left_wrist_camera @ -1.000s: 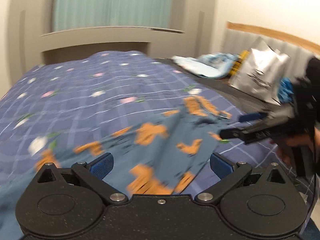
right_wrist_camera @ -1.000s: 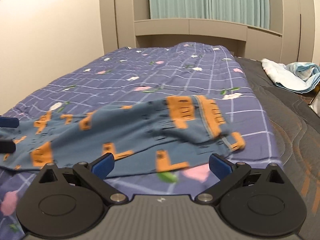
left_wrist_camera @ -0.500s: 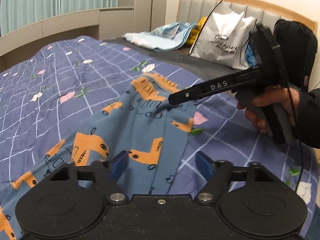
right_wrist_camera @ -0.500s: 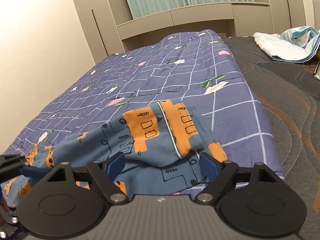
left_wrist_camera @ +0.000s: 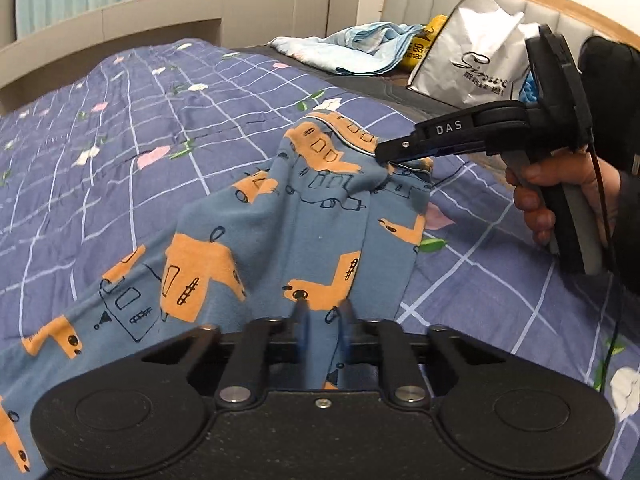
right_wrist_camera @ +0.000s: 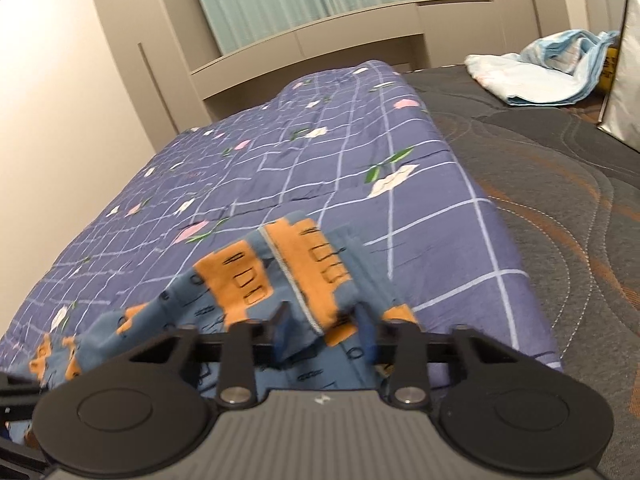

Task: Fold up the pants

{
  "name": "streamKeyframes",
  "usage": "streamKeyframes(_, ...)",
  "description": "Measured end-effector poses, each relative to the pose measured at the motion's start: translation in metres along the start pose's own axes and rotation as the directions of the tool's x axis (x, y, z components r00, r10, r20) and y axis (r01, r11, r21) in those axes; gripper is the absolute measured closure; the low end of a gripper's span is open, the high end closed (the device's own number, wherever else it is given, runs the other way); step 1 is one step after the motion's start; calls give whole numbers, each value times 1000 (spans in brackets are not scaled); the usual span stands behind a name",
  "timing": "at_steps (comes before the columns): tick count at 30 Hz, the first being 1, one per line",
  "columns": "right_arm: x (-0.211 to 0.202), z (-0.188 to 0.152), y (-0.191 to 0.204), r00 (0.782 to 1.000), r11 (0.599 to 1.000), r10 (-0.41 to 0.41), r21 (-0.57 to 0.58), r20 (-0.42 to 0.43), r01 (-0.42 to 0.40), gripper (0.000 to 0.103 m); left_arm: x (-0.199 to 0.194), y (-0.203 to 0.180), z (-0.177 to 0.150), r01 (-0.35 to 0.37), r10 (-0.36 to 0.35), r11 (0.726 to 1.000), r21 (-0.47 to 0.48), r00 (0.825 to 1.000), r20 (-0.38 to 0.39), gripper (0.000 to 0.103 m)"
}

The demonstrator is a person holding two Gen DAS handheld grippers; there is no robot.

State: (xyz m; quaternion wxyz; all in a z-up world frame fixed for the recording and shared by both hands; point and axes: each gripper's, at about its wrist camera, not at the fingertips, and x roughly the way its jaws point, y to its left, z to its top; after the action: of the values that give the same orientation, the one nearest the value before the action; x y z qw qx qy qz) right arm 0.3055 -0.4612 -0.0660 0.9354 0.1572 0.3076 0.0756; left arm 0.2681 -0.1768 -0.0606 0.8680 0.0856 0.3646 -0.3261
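The pants are blue with orange truck prints and lie on a purple checked quilt. My left gripper has its fingers closed on a fold of the pants near the middle. My right gripper shows from the side in the left wrist view, shut on the pants' far end and lifting it a little. In the right wrist view the right gripper pinches a bunched orange and blue fold of the pants.
A dark quilted mattress lies bare to the right of the quilt. A light blue cloth pile, a yellow packet and a silver bag sit by the headboard. A wall and cabinets stand beyond the bed.
Both grippers went from open to shut on the pants. The right gripper's end of the pants has risen off the quilt.
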Motion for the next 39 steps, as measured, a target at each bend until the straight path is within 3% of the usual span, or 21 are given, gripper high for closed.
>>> streamKeyframes(1,1,1,-2,1000,1000,6,12,1,-6,83,0,1,1,3,-3,1000,-9,1000,0,92)
streamKeyframes(4,-2,4,0,1000,1000,-5,0,23,5,102,-3,5,3,25,-25,998,-54,1000,11,103)
streamKeyframes(8,-21,7,1,997,1000,1,0,76,-1,103,-8,3,4,51,-49,996,-76,998,28,103)
streamKeyframes(11,-27,7,0,998,1000,-15,-14,64,16,102,-10,0,4,61,-58,996,-68,998,31,103)
streamKeyframes(16,-13,6,-5,1000,1000,10,21,-12,-9,80,-8,-1,1,29,-29,998,-59,999,14,102)
streamKeyframes(18,-4,4,-5,999,999,28,47,-36,-26,61,-8,-1,0,29,-28,998,-52,1000,11,103)
streamKeyframes(22,8,5,-8,999,991,41,132,-30,-37,61,-7,0,0,31,-30,998,-59,999,12,103)
streamKeyframes(23,10,6,-9,999,989,30,147,-28,-25,64,-7,1,0,30,-29,998,-62,999,12,103)
streamKeyframes(27,12,8,-9,1000,986,-10,168,-10,11,97,-8,1,0,32,-31,997,-74,999,18,103)
streamKeyframes(34,-27,1,-10,997,991,-42,130,60,34,98,-14,-5,0,68,-66,996,-64,997,29,103)
streamKeyframes(39,-47,-6,-16,996,991,-69,118,52,62,98,-13,-11,-3,91,-90,994,-62,996,19,103)
